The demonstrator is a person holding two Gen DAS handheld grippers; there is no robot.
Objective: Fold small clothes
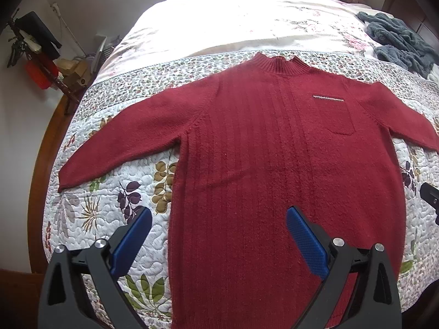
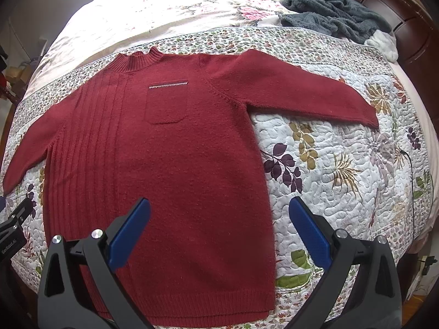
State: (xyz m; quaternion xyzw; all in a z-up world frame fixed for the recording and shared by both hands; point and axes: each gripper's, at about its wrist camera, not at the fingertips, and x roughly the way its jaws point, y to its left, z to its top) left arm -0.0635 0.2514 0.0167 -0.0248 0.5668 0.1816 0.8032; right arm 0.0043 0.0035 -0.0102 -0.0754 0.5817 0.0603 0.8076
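A dark red knit sweater (image 1: 274,142) (image 2: 164,164) lies flat and face up on the quilted bed, collar away from me, both sleeves spread out to the sides. A small chest pocket (image 2: 166,104) with a pale trim sits on its front. My left gripper (image 1: 219,219) hovers open above the sweater's lower left part, blue pads wide apart, nothing between them. My right gripper (image 2: 219,211) hovers open above the sweater's lower right edge, also empty. The other gripper's black body shows at the left edge of the right wrist view (image 2: 13,227).
The floral quilt (image 2: 343,170) covers the near half of the bed, a cream flowered sheet (image 1: 233,22) the far half. A grey fluffy garment (image 2: 334,11) lies heaped at the far right by the wooden headboard (image 2: 406,27). Boxes and clutter (image 1: 44,63) stand on the floor at the left.
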